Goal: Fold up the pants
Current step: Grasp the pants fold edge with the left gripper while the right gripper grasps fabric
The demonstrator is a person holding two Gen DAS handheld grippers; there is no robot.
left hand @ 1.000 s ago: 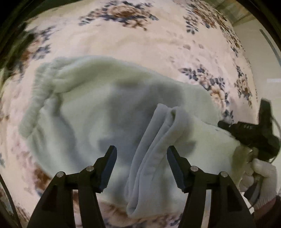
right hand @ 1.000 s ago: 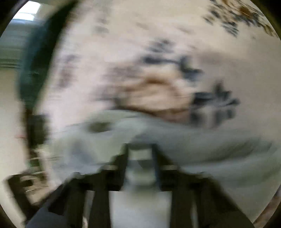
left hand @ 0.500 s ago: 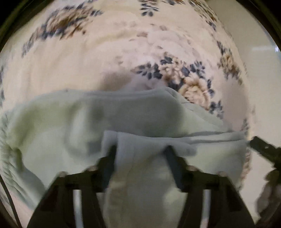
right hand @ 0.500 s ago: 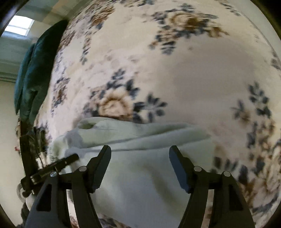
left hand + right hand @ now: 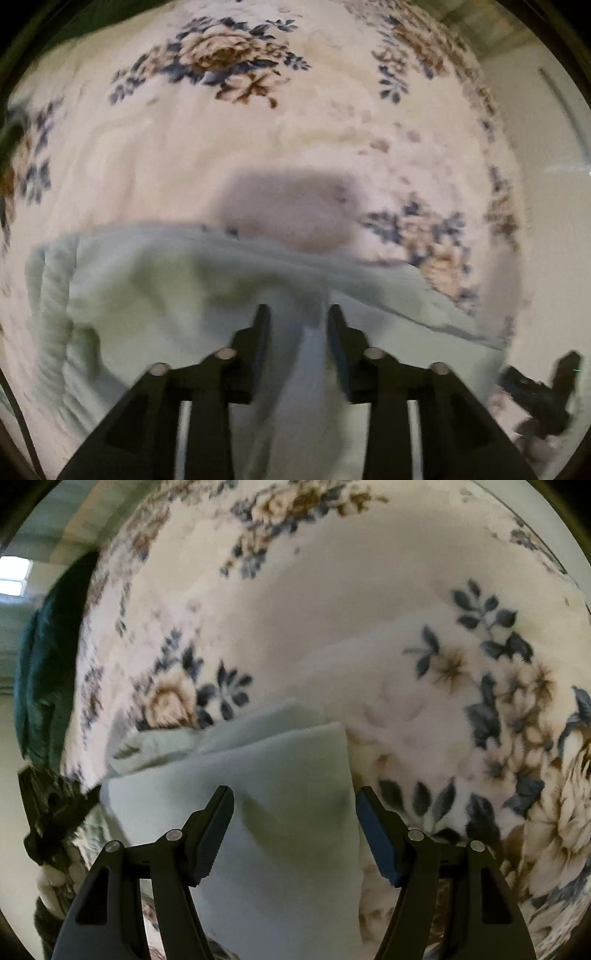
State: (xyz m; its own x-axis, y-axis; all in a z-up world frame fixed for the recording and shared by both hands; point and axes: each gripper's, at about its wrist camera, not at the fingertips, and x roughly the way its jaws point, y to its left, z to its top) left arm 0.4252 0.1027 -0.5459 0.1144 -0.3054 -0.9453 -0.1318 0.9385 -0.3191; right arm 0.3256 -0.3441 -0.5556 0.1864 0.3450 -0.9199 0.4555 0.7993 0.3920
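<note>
Pale mint-green fleece pants (image 5: 155, 295) lie on a floral blanket, with the elastic waistband at the left in the left wrist view. My left gripper (image 5: 298, 314) is shut on a fold of the pants fabric, which runs down between its fingers. In the right wrist view the folded end of the pants (image 5: 280, 797) lies flat under my right gripper (image 5: 295, 794), which is open and holds nothing. The right gripper also shows at the lower right of the left wrist view (image 5: 535, 395).
The cream blanket (image 5: 332, 609) with blue and brown flowers covers the whole surface. A dark green cushion (image 5: 40, 672) lies at its far left edge. A pale wall (image 5: 546, 147) lies beyond the blanket's right edge.
My left gripper has closed from open onto a fold of the pants. My right gripper let go of the pants about half a second ago and stays open above the folded end.
</note>
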